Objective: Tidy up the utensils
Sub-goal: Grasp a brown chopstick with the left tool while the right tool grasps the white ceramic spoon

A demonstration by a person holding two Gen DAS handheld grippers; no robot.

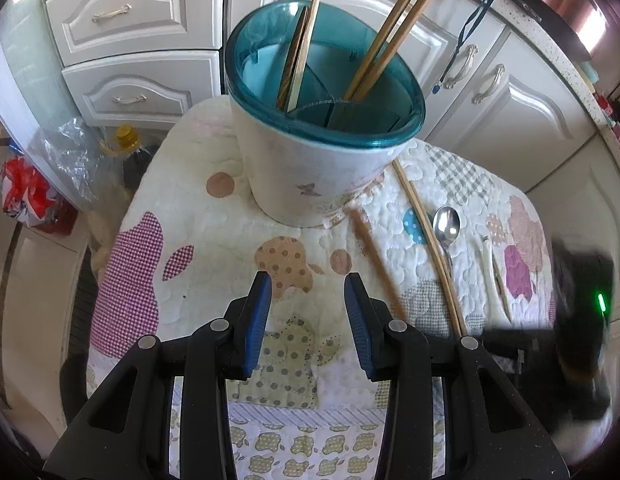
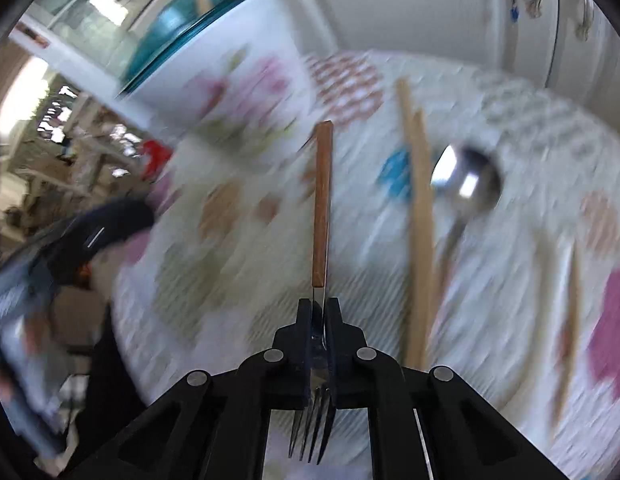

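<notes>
- My right gripper (image 2: 318, 312) has its jaws clamped on the metal neck of a fork (image 2: 321, 208); the brown wooden handle points straight ahead past my fingertips, and the tines hang back beneath the jaws toward me.
- My left gripper (image 1: 307, 292) has its blue-padded jaws apart with nothing between them, above the patchwork quilt (image 1: 197, 216).
- Straight ahead of the left jaws stands the utensil holder (image 1: 310, 176), white with a teal rim and inner dividers; chopsticks (image 1: 394, 40) lean in its compartments.
- Ahead and to the right of the left jaws, a pair of chopsticks (image 1: 430, 244) lies on the quilt with a metal spoon (image 1: 446, 224) just beside it, bowl facing up.
- In the right wrist view these lie to the right of the held fork, though the picture is smeared with motion blur.
- I can read no writing or brand; the holder (image 2: 245, 92) shows only a small butterfly and pink floral print.
</notes>
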